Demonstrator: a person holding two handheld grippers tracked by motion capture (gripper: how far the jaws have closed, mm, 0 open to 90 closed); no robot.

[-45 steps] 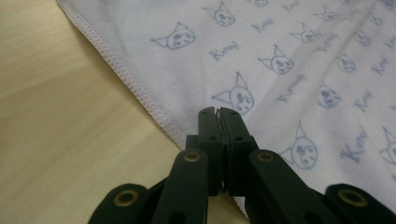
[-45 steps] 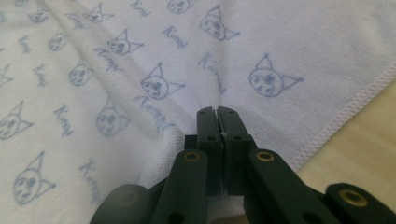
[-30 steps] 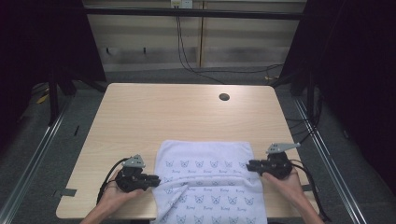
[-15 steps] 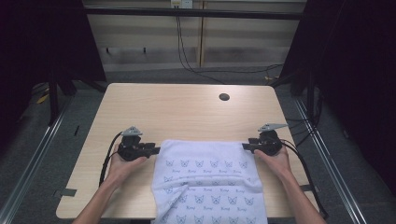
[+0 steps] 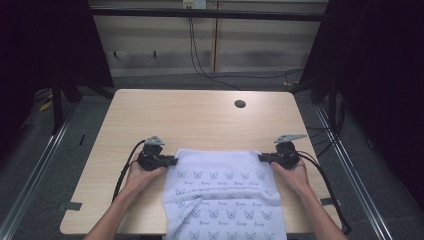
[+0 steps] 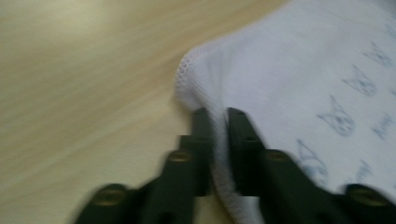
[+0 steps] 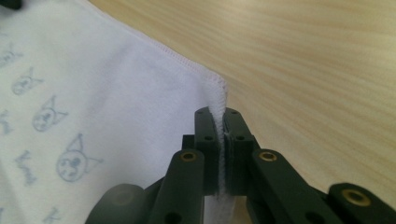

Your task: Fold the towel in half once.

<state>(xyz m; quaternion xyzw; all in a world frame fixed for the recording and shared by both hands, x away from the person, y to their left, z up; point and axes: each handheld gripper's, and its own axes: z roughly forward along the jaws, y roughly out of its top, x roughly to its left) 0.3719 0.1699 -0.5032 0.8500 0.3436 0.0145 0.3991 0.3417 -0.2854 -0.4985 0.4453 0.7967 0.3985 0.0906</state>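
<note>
Pinching towel point(image 5: 225, 192) far corners (long axis toward person): both tools.

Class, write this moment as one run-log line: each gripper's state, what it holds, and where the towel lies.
left gripper: shut on towel's far left corner | right gripper: shut on far right corner | towel: spread on table, near end hanging over front edge

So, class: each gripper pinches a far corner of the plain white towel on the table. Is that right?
Not quite: the towel is not plain but printed with small cat-like faces, as the high view shows. The left gripper and the right gripper do each pinch a far corner, on the table.
</note>
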